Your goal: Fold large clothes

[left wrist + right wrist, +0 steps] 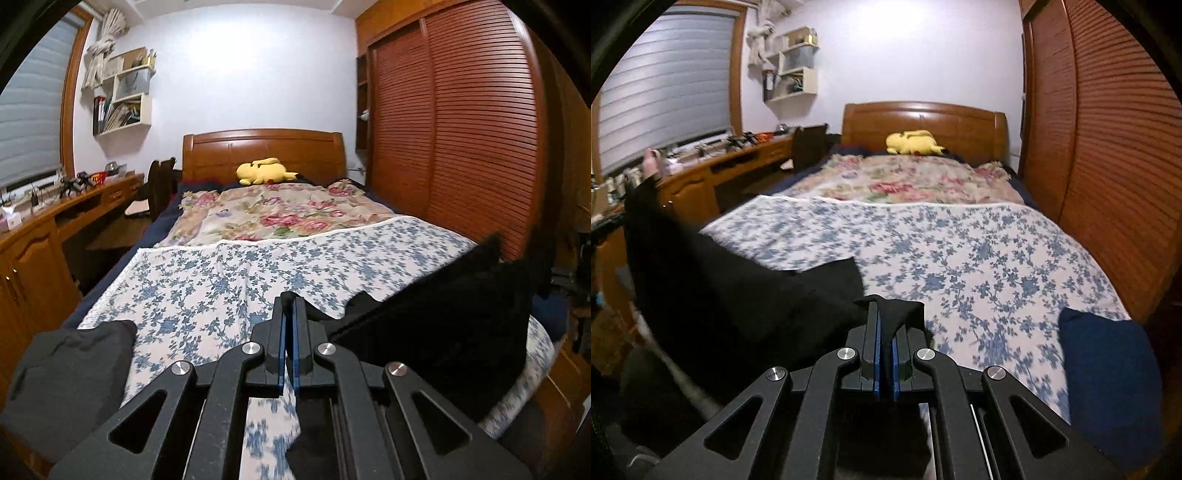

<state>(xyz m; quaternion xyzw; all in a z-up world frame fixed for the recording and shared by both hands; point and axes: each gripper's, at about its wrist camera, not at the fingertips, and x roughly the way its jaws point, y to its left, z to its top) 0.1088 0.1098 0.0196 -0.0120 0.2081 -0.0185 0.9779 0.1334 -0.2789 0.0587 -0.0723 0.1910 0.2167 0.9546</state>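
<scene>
**What things are made of**

The black garment (738, 288) is soft, matt cloth. The bed cover (207, 288) is thin cloth with blue flowers. On the near left lies a grey folded cloth (66, 384), dull and a bit fuzzy. On the near right is a dark blue cloth (1108, 380). The headboard (264, 147) at the far end is shiny, smooth wood. The left gripper (289, 306) is matt black plastic with shiny metal pins.

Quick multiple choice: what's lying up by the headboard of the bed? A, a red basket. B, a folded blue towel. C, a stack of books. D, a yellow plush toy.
D: a yellow plush toy lies at the top of the bed, right in front of the wooden headboard, in both wrist views.
</scene>
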